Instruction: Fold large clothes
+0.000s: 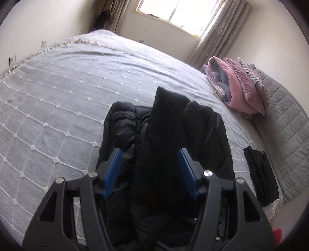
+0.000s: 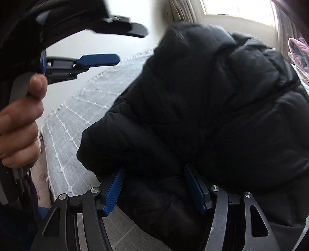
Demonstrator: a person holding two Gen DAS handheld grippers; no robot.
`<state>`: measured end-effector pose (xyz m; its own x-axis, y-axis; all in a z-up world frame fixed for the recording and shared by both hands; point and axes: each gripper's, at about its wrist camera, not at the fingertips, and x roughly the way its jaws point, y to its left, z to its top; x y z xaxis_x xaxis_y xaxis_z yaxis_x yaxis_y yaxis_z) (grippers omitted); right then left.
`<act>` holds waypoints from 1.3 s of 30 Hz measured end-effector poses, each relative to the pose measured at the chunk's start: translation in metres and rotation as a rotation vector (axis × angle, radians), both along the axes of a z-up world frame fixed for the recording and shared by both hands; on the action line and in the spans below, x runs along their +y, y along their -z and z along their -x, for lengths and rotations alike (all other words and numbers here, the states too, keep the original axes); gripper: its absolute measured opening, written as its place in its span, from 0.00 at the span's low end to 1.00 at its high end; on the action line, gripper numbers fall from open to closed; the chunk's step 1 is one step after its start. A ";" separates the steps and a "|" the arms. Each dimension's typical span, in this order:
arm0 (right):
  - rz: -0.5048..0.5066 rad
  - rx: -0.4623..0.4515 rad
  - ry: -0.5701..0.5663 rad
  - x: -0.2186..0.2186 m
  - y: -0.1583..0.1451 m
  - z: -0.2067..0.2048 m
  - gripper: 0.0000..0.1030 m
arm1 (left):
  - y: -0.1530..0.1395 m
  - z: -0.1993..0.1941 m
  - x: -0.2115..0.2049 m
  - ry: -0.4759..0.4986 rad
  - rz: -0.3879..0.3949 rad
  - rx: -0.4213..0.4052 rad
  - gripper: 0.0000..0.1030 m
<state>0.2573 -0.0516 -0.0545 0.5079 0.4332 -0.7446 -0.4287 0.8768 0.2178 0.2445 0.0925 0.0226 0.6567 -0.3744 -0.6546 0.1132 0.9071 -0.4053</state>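
Observation:
A black puffer jacket [image 1: 166,135] lies on the grey bedspread [image 1: 67,86], with a sleeve folded over its body. My left gripper [image 1: 149,154] is open and hovers above the jacket's near end, holding nothing. In the right wrist view the jacket [image 2: 202,108] fills the frame, bunched up close. My right gripper [image 2: 154,175] is open, its blue pads on either side of a thick fold of the jacket. The left gripper also shows in the right wrist view [image 2: 125,44], open, held by a hand at the upper left.
A folded pink and grey quilt [image 1: 241,86] sits at the bed's right side. A small folded black garment [image 1: 260,173] lies near the right edge on a grey quilted mat [image 1: 285,131]. A window with curtains [image 1: 173,11] is behind the bed.

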 end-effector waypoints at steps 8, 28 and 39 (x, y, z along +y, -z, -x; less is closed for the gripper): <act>-0.184 -0.131 -0.015 -0.062 -0.068 0.036 0.65 | -0.019 0.007 -0.013 -0.025 -0.059 -0.038 0.60; -0.246 -0.008 0.464 -0.202 -0.039 -0.093 0.65 | 0.060 -0.053 -0.058 -0.004 -0.248 0.069 0.66; 0.036 0.060 0.361 -0.146 0.003 -0.148 0.66 | 0.075 -0.057 -0.049 -0.051 -0.293 0.080 0.66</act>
<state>0.4054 -0.1972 -0.0571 0.5779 0.2075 -0.7893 -0.0778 0.9767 0.1998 0.3010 0.0433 -0.0527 0.6114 -0.1298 -0.7806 0.0431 0.9905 -0.1310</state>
